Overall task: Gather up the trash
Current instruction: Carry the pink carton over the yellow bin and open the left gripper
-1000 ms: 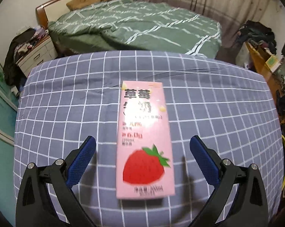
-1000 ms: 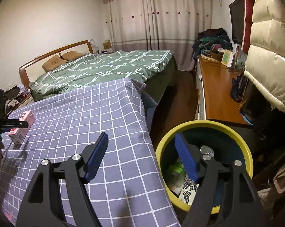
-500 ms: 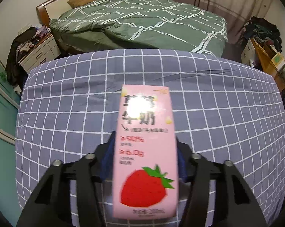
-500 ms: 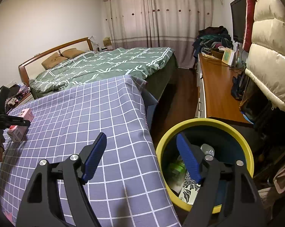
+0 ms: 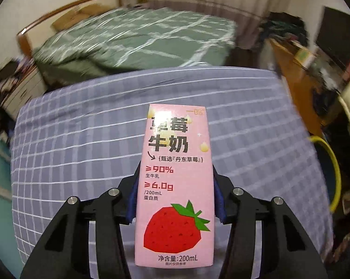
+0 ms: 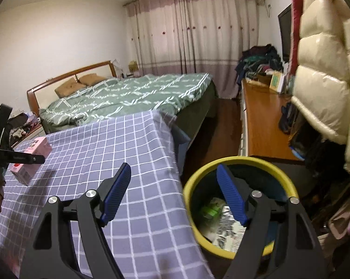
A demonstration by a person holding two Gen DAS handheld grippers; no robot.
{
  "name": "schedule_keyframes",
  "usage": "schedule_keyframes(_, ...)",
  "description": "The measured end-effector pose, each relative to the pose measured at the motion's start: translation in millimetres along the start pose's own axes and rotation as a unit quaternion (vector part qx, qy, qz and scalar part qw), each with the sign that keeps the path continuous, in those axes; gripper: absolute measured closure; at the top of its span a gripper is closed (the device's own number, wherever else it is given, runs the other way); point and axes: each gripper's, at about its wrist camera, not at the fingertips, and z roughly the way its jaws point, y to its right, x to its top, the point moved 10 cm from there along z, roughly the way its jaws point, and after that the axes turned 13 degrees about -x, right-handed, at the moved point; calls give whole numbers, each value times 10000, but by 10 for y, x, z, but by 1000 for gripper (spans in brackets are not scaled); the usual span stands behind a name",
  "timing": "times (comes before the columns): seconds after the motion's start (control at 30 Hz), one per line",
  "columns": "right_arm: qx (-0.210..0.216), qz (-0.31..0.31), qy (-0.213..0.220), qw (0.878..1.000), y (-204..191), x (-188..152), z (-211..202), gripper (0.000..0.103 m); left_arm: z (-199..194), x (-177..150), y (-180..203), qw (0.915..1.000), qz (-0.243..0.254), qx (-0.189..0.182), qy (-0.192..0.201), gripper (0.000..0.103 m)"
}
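Observation:
A pink strawberry milk carton [image 5: 176,186] is clamped between the blue pads of my left gripper [image 5: 175,186] and held above the grid-patterned cloth [image 5: 81,144]. The carton also shows far left in the right wrist view [image 6: 29,160], held in the left gripper [image 6: 16,158] above the cloth. My right gripper [image 6: 175,190] is open and empty, hovering over the table's right edge and the yellow-rimmed trash bin [image 6: 242,160], which holds some wrappers and paper. The bin's rim shows at the right of the left wrist view [image 5: 333,162].
A bed with a green quilt [image 6: 133,95] lies behind the table. A wooden desk [image 6: 263,121] with clutter runs along the right wall. A cream puffer jacket [image 6: 326,69] hangs close on the right. A nightstand [image 5: 19,93] stands at the left.
My left gripper closed on the carton and lifted it off the cloth, swinging toward the right. My right gripper stayed open over the bin.

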Motion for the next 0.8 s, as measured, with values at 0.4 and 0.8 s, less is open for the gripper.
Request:
schedule_keyframes(0.4,-583,592,73,9965,1222,-274,-565,31,366,-127,2294,9829,1327,-1210,-398,53)
schedule_keyframes(0.8,-885,1072,-116,9902,1805,-522,-689,31,1060,-274,3842,9645,1836,-1670,-899,53)
